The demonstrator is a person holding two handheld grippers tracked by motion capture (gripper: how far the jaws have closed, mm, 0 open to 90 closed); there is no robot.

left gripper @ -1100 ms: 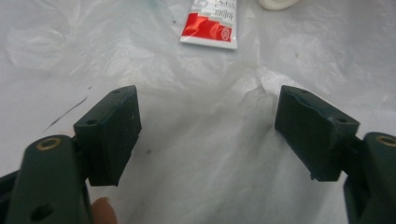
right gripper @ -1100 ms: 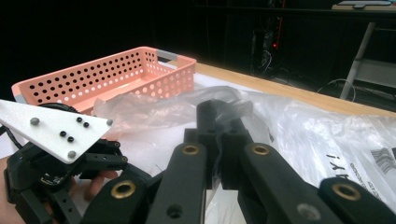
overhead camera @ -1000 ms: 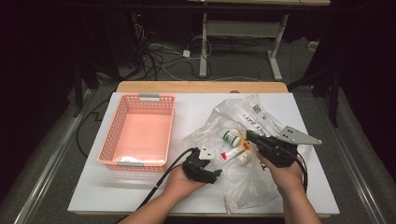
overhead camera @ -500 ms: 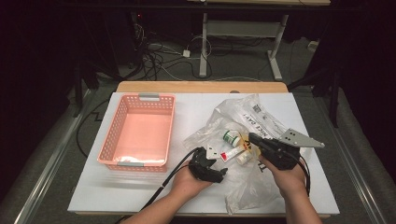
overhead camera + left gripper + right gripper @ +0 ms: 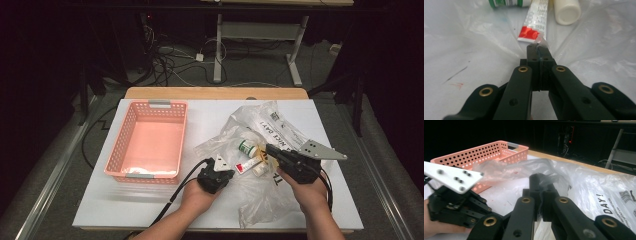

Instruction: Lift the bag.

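Note:
A crumpled clear plastic bag [image 5: 270,195] with black print lies right of centre on the white table. Inside it lie a green-labelled bottle [image 5: 246,147], a red-and-white tube [image 5: 246,167] and a white bottle [image 5: 259,170]. My left gripper [image 5: 230,172] is shut on a fold of the bag's film [image 5: 541,44], just short of the tube's red end [image 5: 530,33]. My right gripper [image 5: 271,149] is shut on the bag's upper layer [image 5: 554,170] and holds it raised off the table. The two grippers face each other across the bag's mouth.
An empty pink perforated basket [image 5: 125,150] stands left of the bag, its far rim [image 5: 486,151] behind the left gripper [image 5: 451,195]. The table's wooden back edge [image 5: 215,93] lies beyond. Cables trail from both grippers towards the person.
The left gripper has edged slightly towards the bag. The right gripper and the things in the bag have hardly moved.

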